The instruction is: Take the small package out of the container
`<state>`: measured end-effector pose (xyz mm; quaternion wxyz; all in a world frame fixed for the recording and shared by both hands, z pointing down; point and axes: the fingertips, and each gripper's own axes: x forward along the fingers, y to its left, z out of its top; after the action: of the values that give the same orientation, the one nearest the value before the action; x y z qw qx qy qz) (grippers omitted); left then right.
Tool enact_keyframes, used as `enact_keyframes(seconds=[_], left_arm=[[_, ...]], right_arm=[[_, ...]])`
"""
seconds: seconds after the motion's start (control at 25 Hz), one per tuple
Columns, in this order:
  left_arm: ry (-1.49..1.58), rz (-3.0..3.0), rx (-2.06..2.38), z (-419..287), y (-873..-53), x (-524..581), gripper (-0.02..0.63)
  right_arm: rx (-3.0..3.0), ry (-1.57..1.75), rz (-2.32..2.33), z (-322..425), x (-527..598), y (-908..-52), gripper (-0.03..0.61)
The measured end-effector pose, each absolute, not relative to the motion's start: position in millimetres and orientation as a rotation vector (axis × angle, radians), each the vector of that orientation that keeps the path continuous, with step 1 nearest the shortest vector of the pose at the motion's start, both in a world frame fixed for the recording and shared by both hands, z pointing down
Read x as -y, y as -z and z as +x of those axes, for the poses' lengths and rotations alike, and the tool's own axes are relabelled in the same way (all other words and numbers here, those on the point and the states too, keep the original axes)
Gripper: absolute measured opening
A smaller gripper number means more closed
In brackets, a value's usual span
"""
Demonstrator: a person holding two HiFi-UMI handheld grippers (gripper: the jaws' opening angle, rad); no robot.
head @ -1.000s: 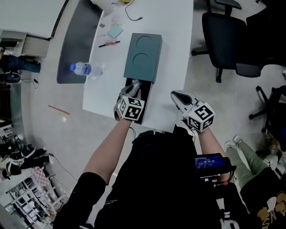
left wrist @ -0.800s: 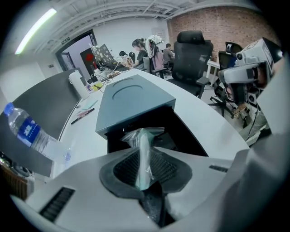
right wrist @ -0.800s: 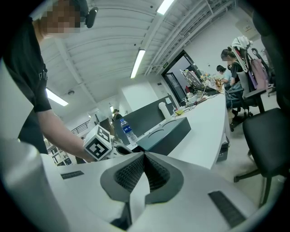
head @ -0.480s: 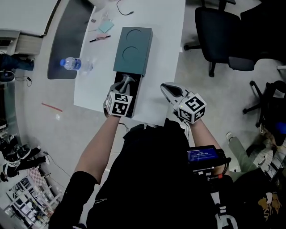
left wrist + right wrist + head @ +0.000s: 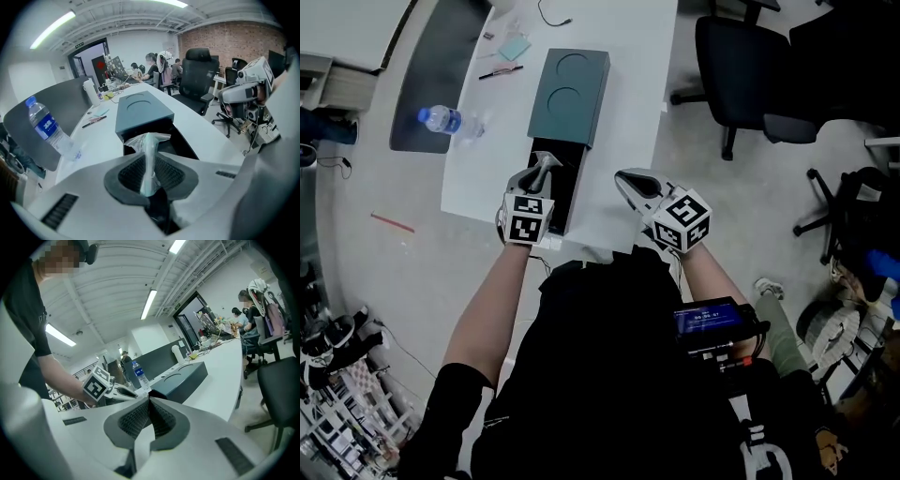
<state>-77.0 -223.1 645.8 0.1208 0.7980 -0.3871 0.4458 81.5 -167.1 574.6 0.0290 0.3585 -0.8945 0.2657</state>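
The container (image 5: pixel 570 82) is a long teal box on the white table (image 5: pixel 619 112), with its black drawer (image 5: pixel 562 187) pulled out toward me. My left gripper (image 5: pixel 544 165) hangs over the drawer's left side. It is shut on the small package (image 5: pixel 149 157), a clear plastic bag with a pale green piece inside, which sticks up between the pads above the drawer (image 5: pixel 180 143). My right gripper (image 5: pixel 626 181) is shut and empty, over the table to the right of the drawer. In the right gripper view its pads (image 5: pixel 149 414) meet with nothing between them.
A water bottle (image 5: pixel 441 120) lies on the table left of the box, with a pen (image 5: pixel 502 72) and a teal note pad (image 5: pixel 515 47) farther back. A grey partition (image 5: pixel 431 66) runs along the left. Black office chairs (image 5: pixel 741 66) stand right of the table edge.
The left gripper, which reached into the drawer's front, has drawn back slightly toward the drawer's left side. The right gripper has stayed beside the drawer.
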Motion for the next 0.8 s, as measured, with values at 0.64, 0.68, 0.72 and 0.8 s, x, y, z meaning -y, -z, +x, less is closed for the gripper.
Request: enact_keyframes(seconds=[0.64, 0.68, 0.72, 0.8], left_arm=[[-1.074, 2.414, 1.150, -104, -606, 203, 0.063], [-1.058, 2.420, 1.152, -105, -603, 201, 0.063], [-1.045, 2.427, 1.154, -106, -600, 200, 0.063], [-1.017, 2.441, 1.156, -109, -594, 197, 0.061]], right_arm=[[2.728, -0.732, 1.191, 52, 138, -550, 0.026], [2.728, -0.726, 1.195, 50, 136, -549, 0.026], [2.728, -0.719, 1.198, 49, 134, -547, 0.026], [2.728, -0.704, 1.204, 46, 131, -542, 0.026]])
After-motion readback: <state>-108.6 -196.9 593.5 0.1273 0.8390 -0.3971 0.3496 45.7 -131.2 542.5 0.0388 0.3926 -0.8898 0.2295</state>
